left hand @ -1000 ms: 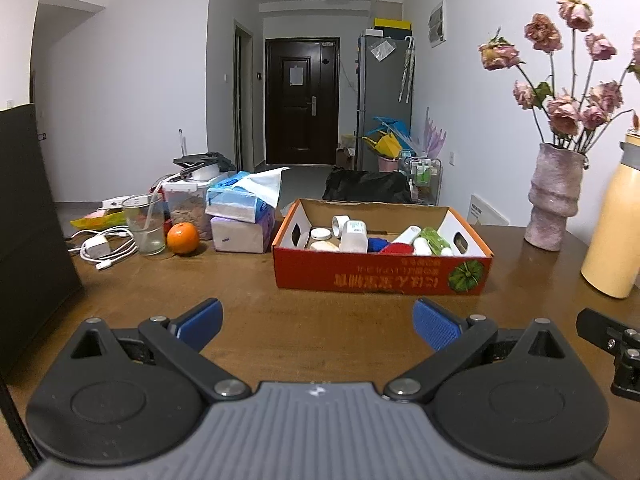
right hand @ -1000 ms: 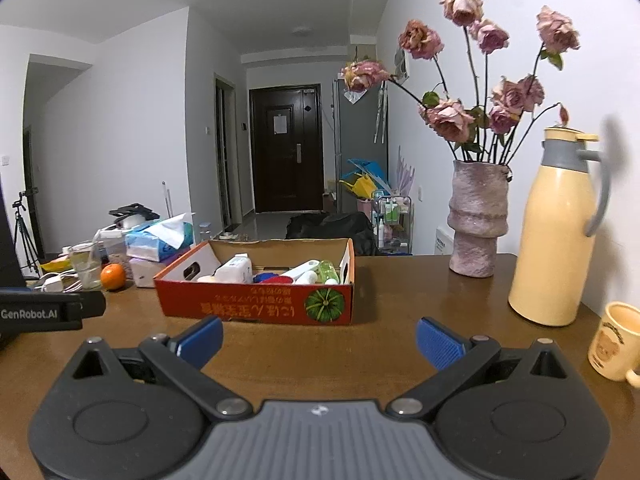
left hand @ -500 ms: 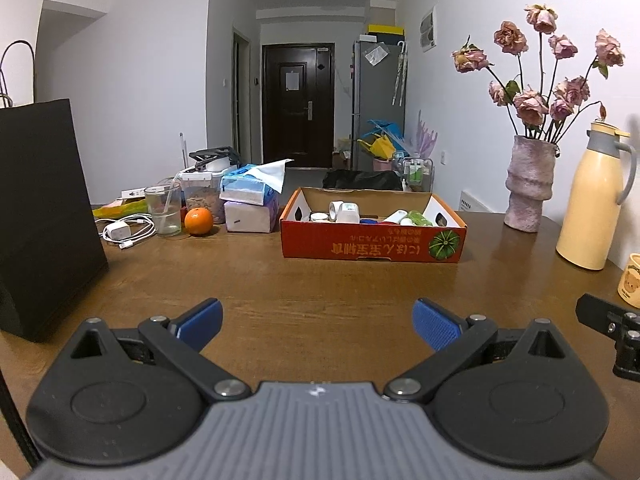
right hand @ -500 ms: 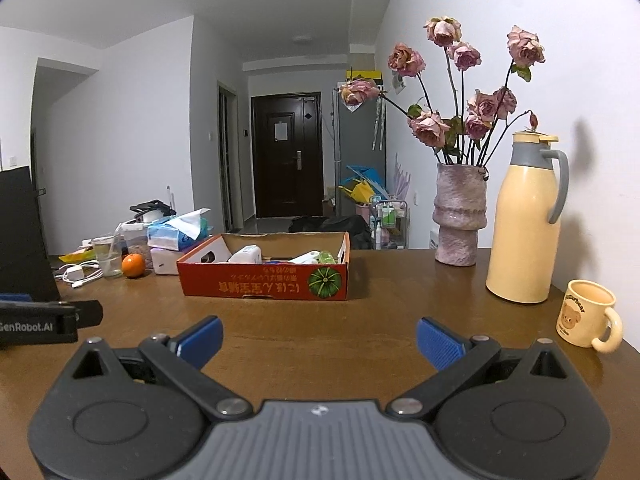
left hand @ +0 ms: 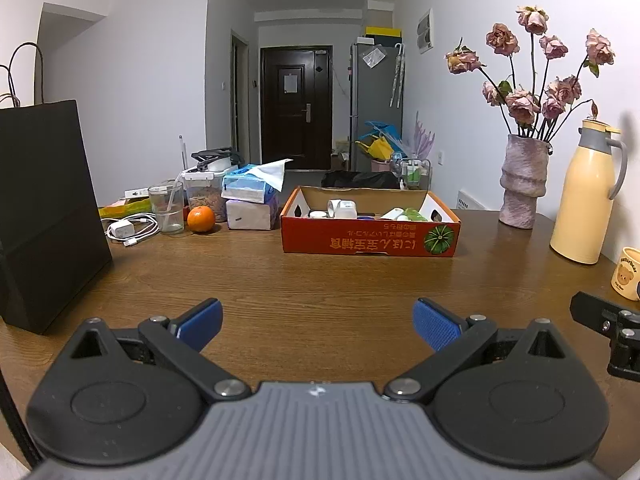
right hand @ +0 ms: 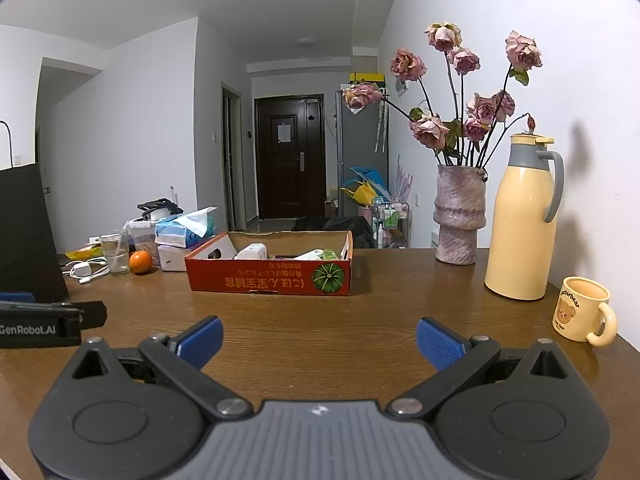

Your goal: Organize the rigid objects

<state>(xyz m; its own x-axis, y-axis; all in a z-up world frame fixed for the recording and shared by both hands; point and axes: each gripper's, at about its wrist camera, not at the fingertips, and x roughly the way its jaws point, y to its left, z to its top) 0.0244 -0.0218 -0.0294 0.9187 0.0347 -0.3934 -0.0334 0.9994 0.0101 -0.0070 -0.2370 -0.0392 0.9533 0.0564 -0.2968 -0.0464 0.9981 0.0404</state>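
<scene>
Both grippers gape (empty); bare table (left hand: 320, 280) before box (left hand: 370, 240).

Dim indoor light, sharp pics, fisheye warp + dark vignette at edges

A brown wood-grain bench (left hand: 320, 280) carries a red cardboard box (left hand: 370, 240) printed with gold lettering and a green pumpkin. A mottled pink vase (right hand: 460, 216) holds faded pink roses. Pale yellow flask (right hand: 520, 224), grey lid. Orange fruit (left hand: 201, 219). Black bag (left hand: 44, 208).
</scene>
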